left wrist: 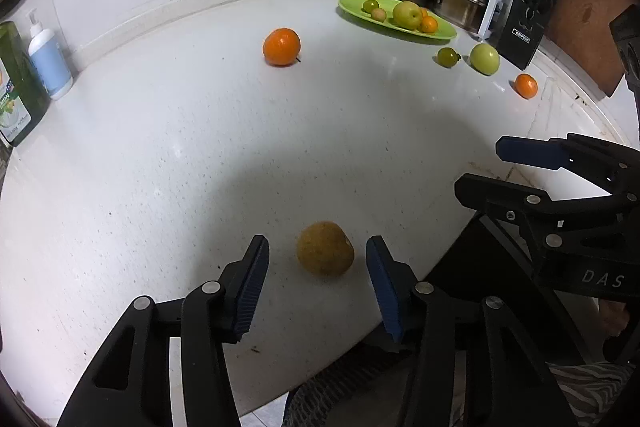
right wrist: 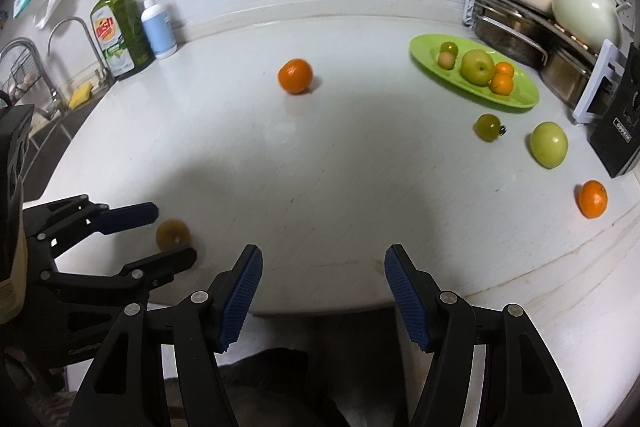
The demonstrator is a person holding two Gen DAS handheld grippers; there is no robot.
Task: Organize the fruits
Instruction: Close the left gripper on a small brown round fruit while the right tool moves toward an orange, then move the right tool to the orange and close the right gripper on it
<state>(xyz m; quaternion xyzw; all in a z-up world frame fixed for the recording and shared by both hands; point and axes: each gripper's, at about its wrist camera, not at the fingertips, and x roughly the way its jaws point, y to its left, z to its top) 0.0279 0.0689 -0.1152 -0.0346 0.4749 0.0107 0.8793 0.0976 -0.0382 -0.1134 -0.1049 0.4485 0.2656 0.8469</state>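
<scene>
Now the left gripper (left wrist: 318, 263) hovers low over the white table (left wrist: 160, 147), jaws apart on either side of a brownish-yellow fruit (left wrist: 325, 249) near the front edge, neither pad touching it. Beside it, the right gripper (right wrist: 324, 269) has its jaws spread wide around nothing. Farther back, a large orange (left wrist: 281, 47) sits alone, while a green plate (left wrist: 440, 33) near the pot rack (left wrist: 494, 3) holds several fruits. A green apple (left wrist: 484, 58), a small green fruit (left wrist: 448, 57) and a small orange (left wrist: 525, 85) lie just beside the plate.
</scene>
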